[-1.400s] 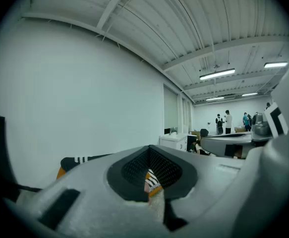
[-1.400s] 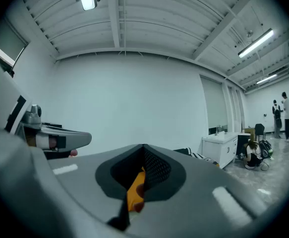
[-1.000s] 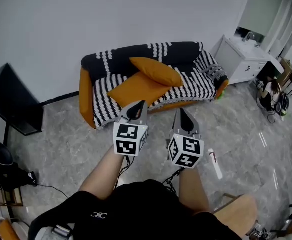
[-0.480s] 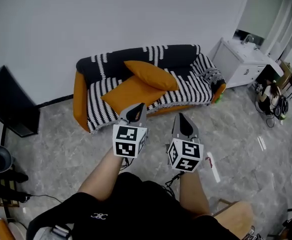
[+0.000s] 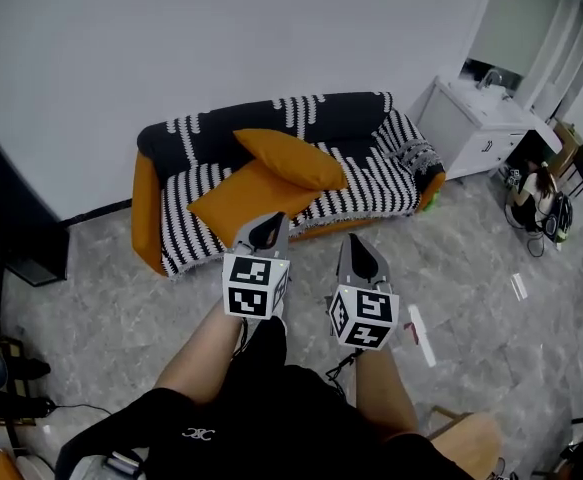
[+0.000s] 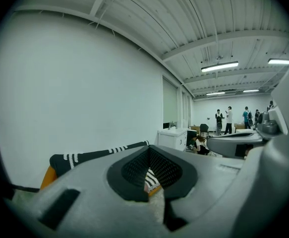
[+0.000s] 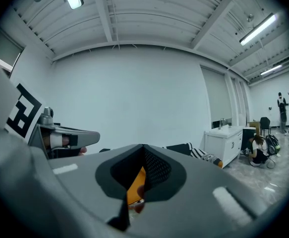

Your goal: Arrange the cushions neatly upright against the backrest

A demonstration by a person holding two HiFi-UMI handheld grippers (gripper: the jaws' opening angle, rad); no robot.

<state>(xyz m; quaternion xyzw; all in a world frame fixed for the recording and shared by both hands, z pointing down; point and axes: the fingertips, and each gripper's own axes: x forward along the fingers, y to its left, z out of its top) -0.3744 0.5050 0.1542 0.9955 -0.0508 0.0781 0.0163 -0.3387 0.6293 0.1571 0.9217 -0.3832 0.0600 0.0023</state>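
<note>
An orange sofa (image 5: 147,208) under a black-and-white striped cover stands against the white wall. Two orange cushions lie on it: one (image 5: 289,157) tilted across the seat toward the backrest, the other (image 5: 233,198) flat and hanging over the seat's front edge. My left gripper (image 5: 266,222) and right gripper (image 5: 355,244) are both shut and empty, side by side above the floor in front of the sofa, well short of it. Past the left gripper's jaws I see the sofa's striped backrest (image 6: 99,153); between the right gripper's jaws a sliver of orange cushion (image 7: 135,185) shows.
A white cabinet (image 5: 476,120) stands right of the sofa, with a person (image 5: 531,186) crouched beside it. A black panel (image 5: 13,218) leans at the left wall. A white strip (image 5: 419,326) lies on the marble floor near my right hand. More people (image 6: 228,119) stand far off.
Both grippers have moved forward toward the sofa, still shut. In the head view the sofa has slid left and sits nearer the gripper tips.
</note>
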